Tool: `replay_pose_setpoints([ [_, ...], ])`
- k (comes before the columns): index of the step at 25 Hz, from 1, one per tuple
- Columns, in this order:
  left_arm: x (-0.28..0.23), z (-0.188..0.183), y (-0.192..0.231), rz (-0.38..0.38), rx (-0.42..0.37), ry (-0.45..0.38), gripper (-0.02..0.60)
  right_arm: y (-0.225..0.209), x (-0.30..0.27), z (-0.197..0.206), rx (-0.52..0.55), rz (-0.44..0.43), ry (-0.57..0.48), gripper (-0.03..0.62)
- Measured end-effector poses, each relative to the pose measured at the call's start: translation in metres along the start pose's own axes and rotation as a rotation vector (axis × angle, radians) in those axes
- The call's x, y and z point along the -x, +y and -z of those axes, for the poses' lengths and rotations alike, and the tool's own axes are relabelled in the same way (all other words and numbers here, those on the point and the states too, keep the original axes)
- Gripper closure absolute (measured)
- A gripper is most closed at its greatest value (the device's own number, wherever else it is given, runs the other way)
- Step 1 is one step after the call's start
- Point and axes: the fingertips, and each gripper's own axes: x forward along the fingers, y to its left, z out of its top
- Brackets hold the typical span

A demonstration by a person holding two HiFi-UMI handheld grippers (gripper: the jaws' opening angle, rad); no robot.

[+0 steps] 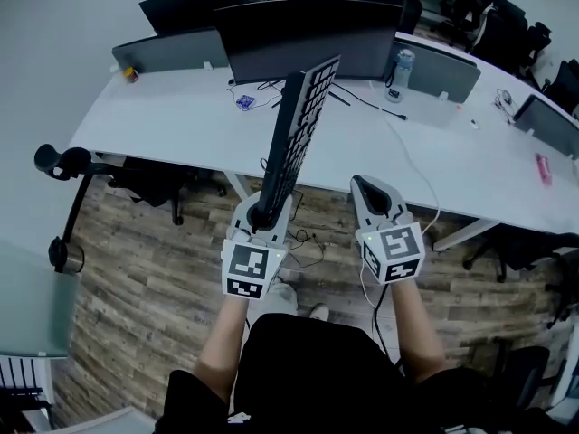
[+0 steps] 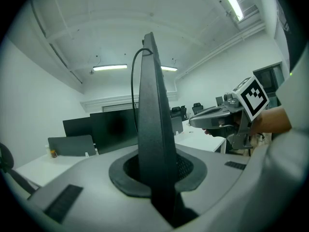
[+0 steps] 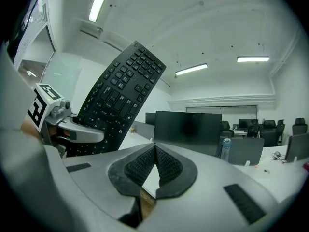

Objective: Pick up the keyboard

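Head view: keyboard [image 1: 303,120] between left tongs [image 1: 263,213]

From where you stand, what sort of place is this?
Most likely an open-plan office: a long white desk with low grey dividers, a wide dark monitor on it, and black office chairs at more desks behind.

Black keyboard [image 1: 298,125], white desk [image 1: 470,165], wood-grain floor [image 1: 154,297]
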Motion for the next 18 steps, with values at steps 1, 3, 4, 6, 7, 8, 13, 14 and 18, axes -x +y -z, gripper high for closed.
replay_pose_setpoints([
  [1, 0.000, -0.002, 0.000, 0.002, -0.004, -0.004, 0.503, 0.001, 0.000, -0.003, 0.001, 0.002, -0.007, 0.589],
  [3, 0.000, -0.006, -0.001, 0.006, -0.013, -0.010, 0.503, 0.000, 0.002, -0.008, -0.004, 0.004, -0.019, 0.589],
  [4, -0.001, -0.007, -0.001, 0.007, -0.017, -0.012, 0.503, -0.001, 0.004, -0.010, -0.009, 0.006, -0.024, 0.589],
  [6, -0.001, -0.009, -0.003, 0.011, -0.023, -0.015, 0.503, -0.002, 0.007, -0.012, -0.015, 0.013, -0.031, 0.589],
  [7, -0.001, -0.010, -0.004, 0.015, -0.022, -0.018, 0.503, -0.002, 0.009, -0.012, -0.015, 0.017, -0.032, 0.589],
  [8, 0.000, -0.011, -0.005, 0.020, -0.020, -0.024, 0.503, -0.002, 0.011, -0.012, -0.015, 0.021, -0.033, 0.589],
  [13, 0.004, -0.023, -0.008, 0.043, -0.010, -0.054, 0.503, 0.001, 0.019, -0.018, -0.014, 0.036, -0.040, 0.588],
  [14, 0.004, -0.023, -0.008, 0.047, -0.011, -0.054, 0.503, 0.001, 0.019, -0.019, -0.015, 0.038, -0.041, 0.589],
  [18, 0.006, -0.022, -0.006, 0.060, -0.010, -0.041, 0.503, 0.006, 0.019, -0.023, -0.026, 0.027, -0.056, 0.589],
])
